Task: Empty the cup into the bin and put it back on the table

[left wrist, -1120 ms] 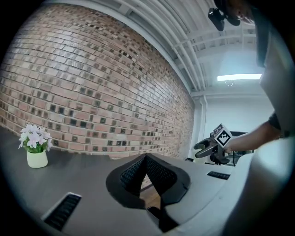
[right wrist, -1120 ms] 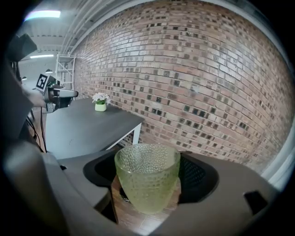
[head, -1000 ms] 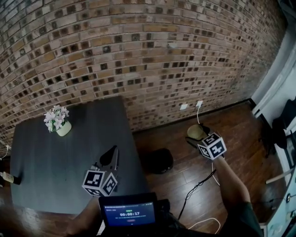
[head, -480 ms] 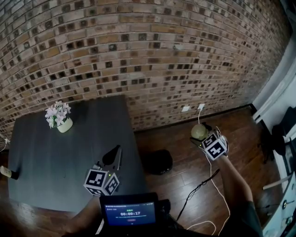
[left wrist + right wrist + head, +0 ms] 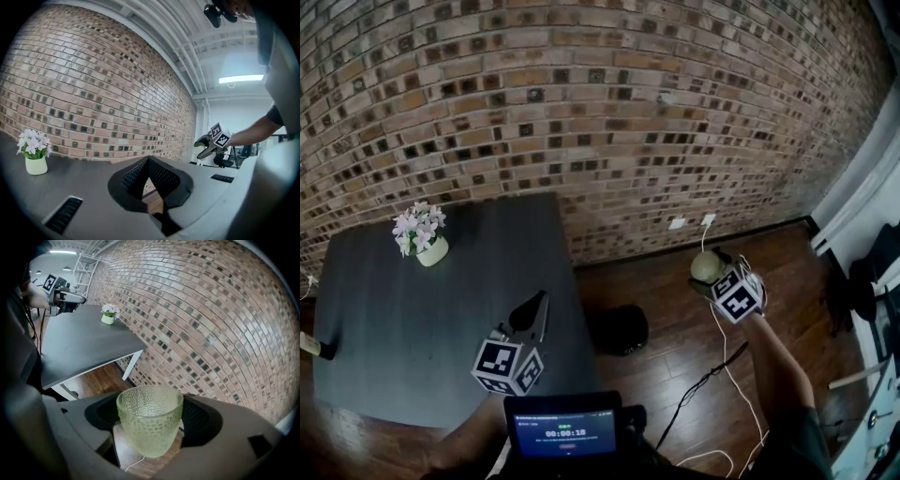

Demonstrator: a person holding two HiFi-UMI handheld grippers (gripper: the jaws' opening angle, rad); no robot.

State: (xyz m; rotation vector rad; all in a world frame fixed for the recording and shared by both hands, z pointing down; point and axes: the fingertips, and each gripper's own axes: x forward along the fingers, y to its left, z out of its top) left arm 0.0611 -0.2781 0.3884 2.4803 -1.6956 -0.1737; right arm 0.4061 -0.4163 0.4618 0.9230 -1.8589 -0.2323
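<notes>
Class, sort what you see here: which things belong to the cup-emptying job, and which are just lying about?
Job: cup, gripped in the right claw; bin; table.
Lying about: flowers; wall socket; timer screen.

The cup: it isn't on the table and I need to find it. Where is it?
In the head view the cup is at the right, gripped in the right tongs above the floor, right of the bin.
</notes>
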